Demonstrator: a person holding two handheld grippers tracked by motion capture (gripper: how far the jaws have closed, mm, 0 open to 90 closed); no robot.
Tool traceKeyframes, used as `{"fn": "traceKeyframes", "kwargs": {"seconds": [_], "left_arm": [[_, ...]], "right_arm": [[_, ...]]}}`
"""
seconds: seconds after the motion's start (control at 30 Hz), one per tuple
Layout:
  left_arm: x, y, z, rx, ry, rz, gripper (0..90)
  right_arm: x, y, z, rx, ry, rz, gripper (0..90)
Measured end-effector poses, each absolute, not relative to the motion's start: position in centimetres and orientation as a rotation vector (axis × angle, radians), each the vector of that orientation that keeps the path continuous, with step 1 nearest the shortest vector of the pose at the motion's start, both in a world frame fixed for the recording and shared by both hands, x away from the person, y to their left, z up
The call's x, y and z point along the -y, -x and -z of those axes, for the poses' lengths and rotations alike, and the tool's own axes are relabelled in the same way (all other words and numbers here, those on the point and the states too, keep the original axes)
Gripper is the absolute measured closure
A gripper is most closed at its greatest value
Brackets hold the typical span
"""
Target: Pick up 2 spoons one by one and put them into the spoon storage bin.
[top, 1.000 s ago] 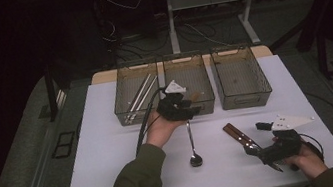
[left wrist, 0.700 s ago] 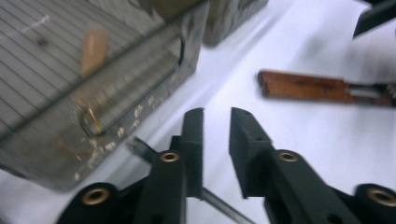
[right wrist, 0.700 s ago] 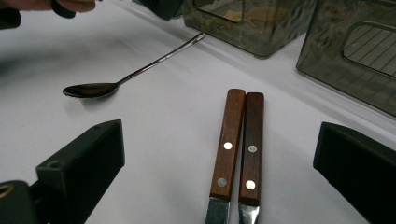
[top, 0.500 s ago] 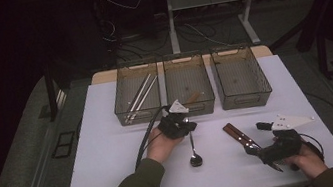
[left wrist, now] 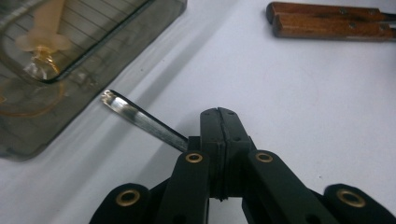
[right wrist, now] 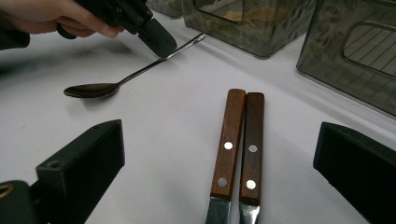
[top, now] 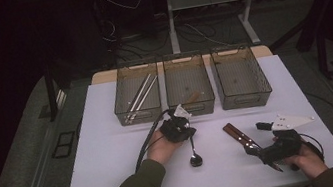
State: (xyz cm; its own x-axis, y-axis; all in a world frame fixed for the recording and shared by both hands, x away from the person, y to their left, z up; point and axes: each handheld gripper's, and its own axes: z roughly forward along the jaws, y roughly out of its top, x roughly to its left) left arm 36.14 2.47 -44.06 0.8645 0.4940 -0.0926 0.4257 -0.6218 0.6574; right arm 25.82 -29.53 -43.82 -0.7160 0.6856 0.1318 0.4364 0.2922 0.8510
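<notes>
White tabletop (top: 114,162) runs wide and bare to my left, with dark floor past every edge. Three smoked bins line its far side: the left bin (top: 137,94) holds metal rods, the middle bin (top: 188,85) a pale wooden piece, the right bin (top: 240,75) stands beside them. From above, open room lies between my two hands. My right gripper view brings out two wooden-handled knives (right wrist: 237,144) lying side by side, touching, between my jaws. My left gripper view looks along a spoon's handle, its tip close to the middle bin's wall. My right gripper (top: 276,151) rests near the front edge, jaws spread wide, touching nothing. My left gripper (left wrist: 218,122) has just been closing and now pinches the spoon (right wrist: 122,80) by its handle, bowl on the table.
</notes>
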Motion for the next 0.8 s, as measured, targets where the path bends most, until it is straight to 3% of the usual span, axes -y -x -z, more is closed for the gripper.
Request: {"fn": "traceKeyframes", "kwargs": {"seconds": [0.8], "left_arm": [[-3.02,-35.22,43.82,-0.669,-2.392,-0.142,89.8]], "right_arm": [[29.66,-25.82,43.80,-2.301,-1.029,-1.386,2.1]]}}
